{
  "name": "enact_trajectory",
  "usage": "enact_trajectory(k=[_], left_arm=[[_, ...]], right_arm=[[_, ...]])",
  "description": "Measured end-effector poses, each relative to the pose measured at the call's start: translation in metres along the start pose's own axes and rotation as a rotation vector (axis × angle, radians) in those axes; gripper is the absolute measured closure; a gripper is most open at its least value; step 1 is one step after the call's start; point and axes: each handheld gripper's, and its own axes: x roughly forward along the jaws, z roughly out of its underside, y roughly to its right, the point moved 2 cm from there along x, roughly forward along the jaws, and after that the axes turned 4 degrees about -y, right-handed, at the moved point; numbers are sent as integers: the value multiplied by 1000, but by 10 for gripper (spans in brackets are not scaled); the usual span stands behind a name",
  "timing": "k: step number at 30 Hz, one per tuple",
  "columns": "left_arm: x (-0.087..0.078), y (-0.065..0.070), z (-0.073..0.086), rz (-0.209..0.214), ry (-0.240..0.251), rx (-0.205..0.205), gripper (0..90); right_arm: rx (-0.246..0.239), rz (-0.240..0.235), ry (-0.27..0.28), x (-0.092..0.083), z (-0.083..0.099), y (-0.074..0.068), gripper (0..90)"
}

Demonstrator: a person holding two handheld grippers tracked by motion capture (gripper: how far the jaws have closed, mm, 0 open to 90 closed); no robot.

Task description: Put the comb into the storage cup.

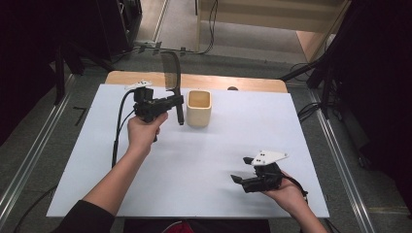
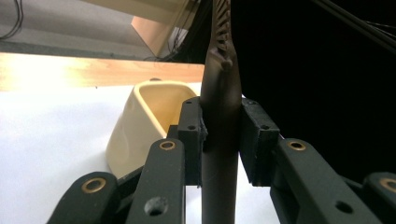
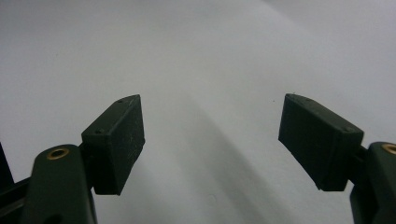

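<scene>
Two hand-held grippers: our left hand-held gripper clamps an upright dark comb just left of the cream cup at the far table; our right hand-held gripper hovers near-right, jaws spread, gripping nothing.

A white sheet covers a wooden table, with metal rails and cables on the floor.

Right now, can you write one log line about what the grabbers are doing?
left gripper: shut on comb, upright | cup: beside comb, empty | right gripper: open over table
</scene>
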Motion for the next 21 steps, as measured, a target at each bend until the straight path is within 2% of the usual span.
enact_trajectory(k=[6,8,12,21], left_arm=[[5,4,-9,-2,10,20,738],[6,4,-13,2,21,13,738],[10,6,-20,1,15,24,738],[16,7,-42,3,52,33,738]], right_arm=[[-6,2,12,0,-1,0,208],[-5,2,11,0,-1,0,207],[-1,-4,6,0,-1,-1,208],[-3,-5,15,0,-1,0,208]])
